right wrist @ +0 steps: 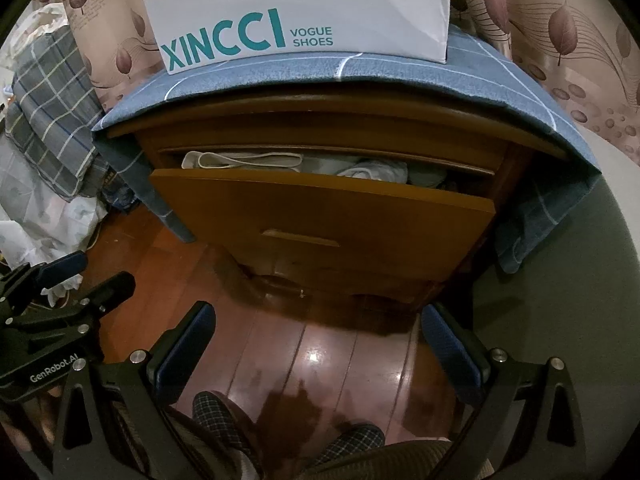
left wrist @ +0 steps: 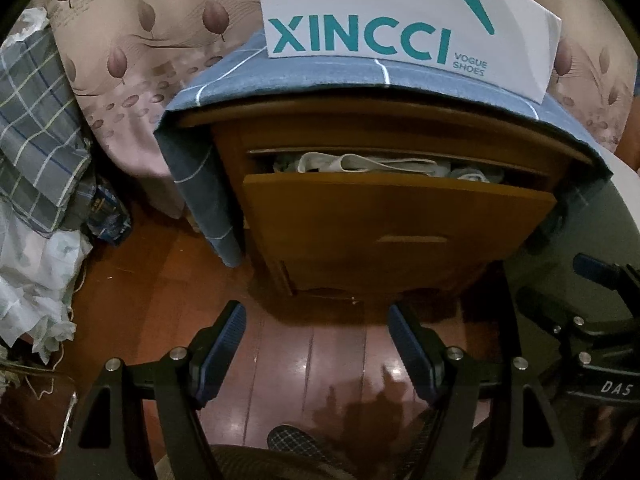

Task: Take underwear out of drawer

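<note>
Underwear [left wrist: 360, 162], pale folded cloth with a soft banded edge, lies in the drawer [left wrist: 396, 208], ahead of and above both pairs of fingers and well apart from them. More crumpled light fabric [right wrist: 376, 170] fills the drawer toward its right side; which pieces are underwear cannot be told exactly. The drawer is pulled partly out of a wooden nightstand [right wrist: 328, 128]: smooth orange-brown panels, a flat front with a shallow rectangular recessed pull [right wrist: 300, 238].

Progress, as judged: the drawer stands open and its contents are exposed, so access is gained; no garment has been gripped or lifted, and the reach, grasp and removal are all left.

The left gripper [left wrist: 316, 344] has its fingers spread, nothing between the ribbed blue pads [left wrist: 412, 348]; only floor shows in the gap. The right gripper [right wrist: 316, 344] is likewise spread wide and empty. Each gripper appears at the edge of the other's view, side by side.

A blue cloth [left wrist: 320, 72] with thin white lines, matte and woven, drapes over the nightstand's top and hangs down both sides. On it stands a white cardboard shoe box [right wrist: 320, 20] with teal lettering. Beneath the fingers lies a glossy reddish plank floor [right wrist: 312, 360] with light reflections. Left of the fingers, a plaid fabric [left wrist: 36, 128] is heaped over crumpled white material. A leaf-patterned curtain [left wrist: 140, 40] hangs behind.
</note>
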A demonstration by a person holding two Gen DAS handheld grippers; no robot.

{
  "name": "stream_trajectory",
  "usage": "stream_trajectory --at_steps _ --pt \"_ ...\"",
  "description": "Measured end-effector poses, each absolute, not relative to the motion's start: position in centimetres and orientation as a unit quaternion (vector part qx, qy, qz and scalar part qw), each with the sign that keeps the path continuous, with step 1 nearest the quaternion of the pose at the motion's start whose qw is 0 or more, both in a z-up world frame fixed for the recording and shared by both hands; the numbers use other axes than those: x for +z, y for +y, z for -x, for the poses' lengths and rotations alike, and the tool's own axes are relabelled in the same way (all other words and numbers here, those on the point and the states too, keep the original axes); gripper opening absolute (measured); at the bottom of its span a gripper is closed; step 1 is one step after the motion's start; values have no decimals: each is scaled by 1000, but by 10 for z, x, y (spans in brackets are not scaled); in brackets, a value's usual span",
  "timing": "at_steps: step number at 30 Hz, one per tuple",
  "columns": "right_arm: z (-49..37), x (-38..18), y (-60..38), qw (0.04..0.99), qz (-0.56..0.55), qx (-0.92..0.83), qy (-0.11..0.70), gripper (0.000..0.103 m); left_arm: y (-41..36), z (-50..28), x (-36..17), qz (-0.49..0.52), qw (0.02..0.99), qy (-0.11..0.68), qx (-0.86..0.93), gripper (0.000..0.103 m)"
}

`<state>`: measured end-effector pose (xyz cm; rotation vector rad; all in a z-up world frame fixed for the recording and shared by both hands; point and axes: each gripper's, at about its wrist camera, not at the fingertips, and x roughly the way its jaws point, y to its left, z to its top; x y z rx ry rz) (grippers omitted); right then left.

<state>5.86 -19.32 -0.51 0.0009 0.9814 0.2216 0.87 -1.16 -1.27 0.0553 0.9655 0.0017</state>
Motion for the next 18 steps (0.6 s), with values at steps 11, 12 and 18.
stream_trajectory --at_steps 11,12,18 --pt "-59 -5 -195 875 -6 109 471 102 -24 -3 -8 -55 890 452 -23 76" --pt "-59 -5 -195 876 -6 108 471 102 -23 -3 -8 -54 891 451 -21 76" --pt "-59 -4 -195 875 -5 109 471 102 -20 -3 -9 -49 889 454 -11 76"
